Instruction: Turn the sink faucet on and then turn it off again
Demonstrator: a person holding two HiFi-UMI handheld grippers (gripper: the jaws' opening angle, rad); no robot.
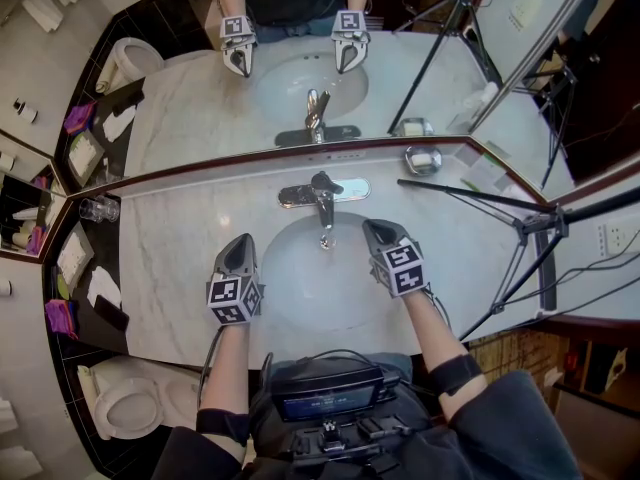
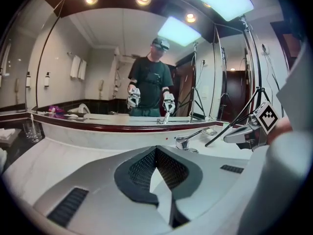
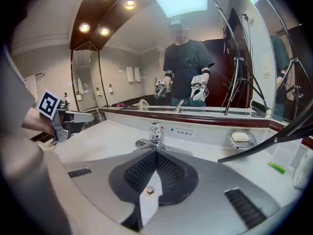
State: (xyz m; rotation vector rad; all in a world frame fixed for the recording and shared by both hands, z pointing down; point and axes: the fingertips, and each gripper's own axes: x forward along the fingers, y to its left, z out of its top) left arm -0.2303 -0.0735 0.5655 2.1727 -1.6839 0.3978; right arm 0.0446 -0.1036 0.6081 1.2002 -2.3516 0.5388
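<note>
The chrome faucet (image 1: pixel 321 196) stands at the back of the white oval sink (image 1: pixel 290 288), its lever (image 1: pixel 325 181) lying over the spout. My left gripper (image 1: pixel 238 240) is shut and empty over the sink's left rim, a short way in front and left of the faucet. My right gripper (image 1: pixel 377 230) is shut and empty over the right rim, closer to the spout. Neither touches the faucet. From the left gripper (image 2: pixel 155 150) view the faucet (image 2: pixel 188 140) is ahead to the right. The right gripper (image 3: pixel 156 153) view has the faucet (image 3: pixel 156 132) straight ahead.
A wall mirror rises right behind the marble counter (image 1: pixel 180 248). A soap dish (image 1: pixel 423 158) sits back right and a glass (image 1: pixel 100 208) back left. Black tripod legs (image 1: pixel 480 196) cross the counter's right side. A toilet (image 1: pixel 130 403) stands lower left.
</note>
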